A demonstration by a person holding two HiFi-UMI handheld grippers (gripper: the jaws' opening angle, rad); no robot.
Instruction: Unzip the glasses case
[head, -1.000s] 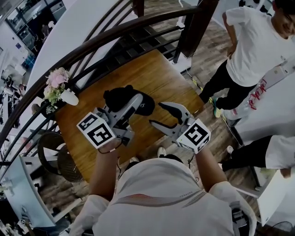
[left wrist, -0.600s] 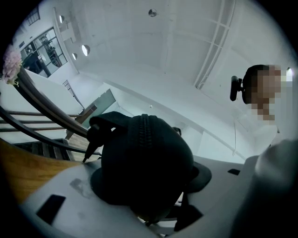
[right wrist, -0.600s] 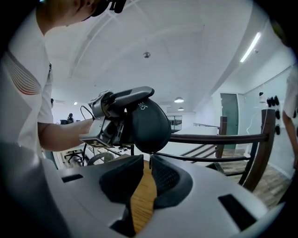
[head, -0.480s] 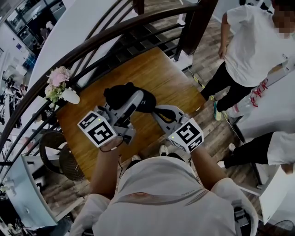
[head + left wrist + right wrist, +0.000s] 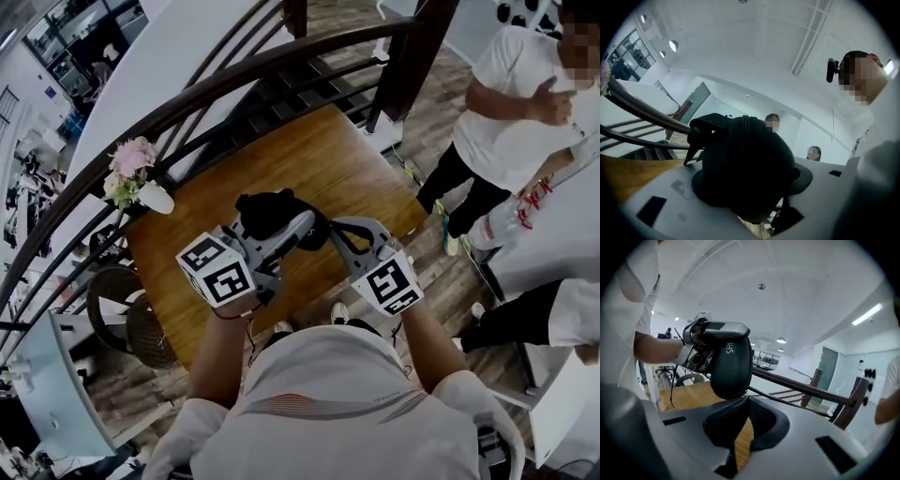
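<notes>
The left gripper (image 5: 284, 232) clamps the black glasses case (image 5: 267, 210) between wide-set jaws, holding it clear of the wooden tabletop (image 5: 328, 159) near its front edge. The right gripper (image 5: 746, 399) has its jaws pressed together right at the case's end — whether they pinch a zipper pull cannot be made out.
</notes>
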